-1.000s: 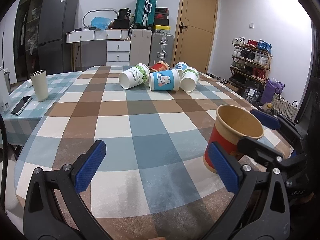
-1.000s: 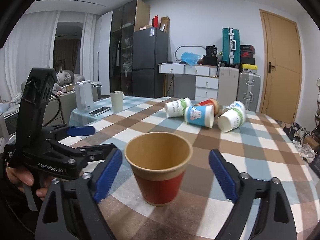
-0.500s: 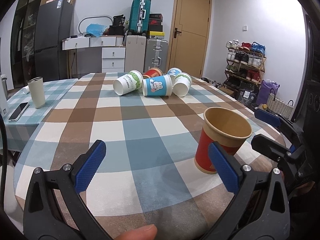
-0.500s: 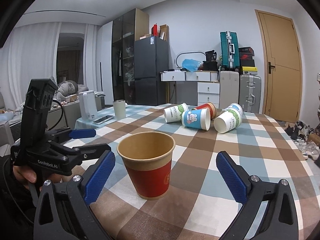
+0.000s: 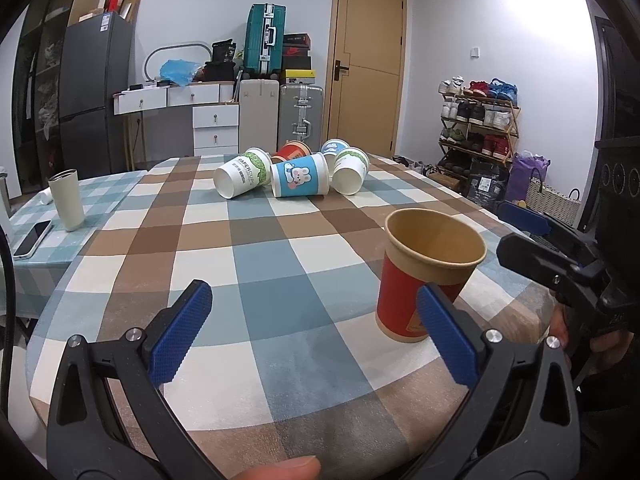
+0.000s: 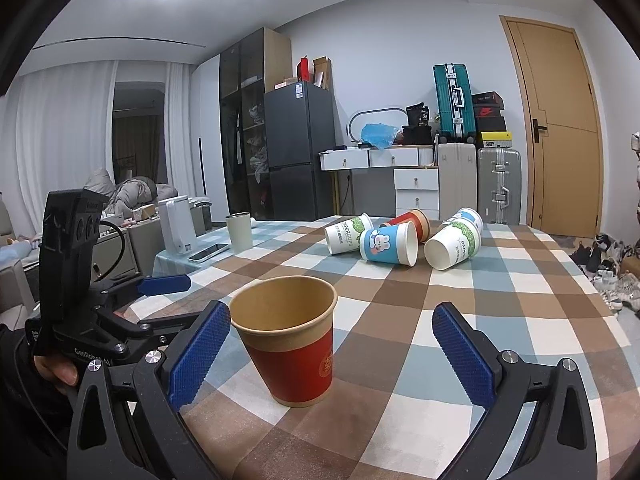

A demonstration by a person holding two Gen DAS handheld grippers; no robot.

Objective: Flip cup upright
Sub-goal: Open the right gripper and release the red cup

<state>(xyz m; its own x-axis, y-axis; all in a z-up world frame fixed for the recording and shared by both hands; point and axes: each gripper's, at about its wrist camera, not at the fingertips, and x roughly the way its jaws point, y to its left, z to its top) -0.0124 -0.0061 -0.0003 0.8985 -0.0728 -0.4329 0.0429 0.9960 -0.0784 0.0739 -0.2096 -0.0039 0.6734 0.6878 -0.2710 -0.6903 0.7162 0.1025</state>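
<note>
A red and tan paper cup (image 5: 424, 280) stands upright on the checked tablecloth near the front right edge; it also shows in the right wrist view (image 6: 290, 336). My right gripper (image 6: 328, 354) is open, with the cup standing between its fingers nearer the left one, untouched. My left gripper (image 5: 312, 332) is open and empty, with the cup just behind its right finger. Several paper cups lie on their sides at the far end: a white and green one (image 5: 240, 174), a blue rabbit one (image 5: 300, 174), a red one (image 5: 290, 152) and another white and green one (image 5: 350, 170).
A cream tumbler (image 5: 66, 200) and a phone (image 5: 32, 238) rest on the side table at the left. A white kettle (image 6: 176, 228) stands there too. The round table's edge (image 5: 280, 436) curves close in front. Shoe rack, suitcases and a door line the back.
Both grippers have drawn back and risen a little. The right gripper's jaws opened wider around the upright cup. The cup has stayed in place.
</note>
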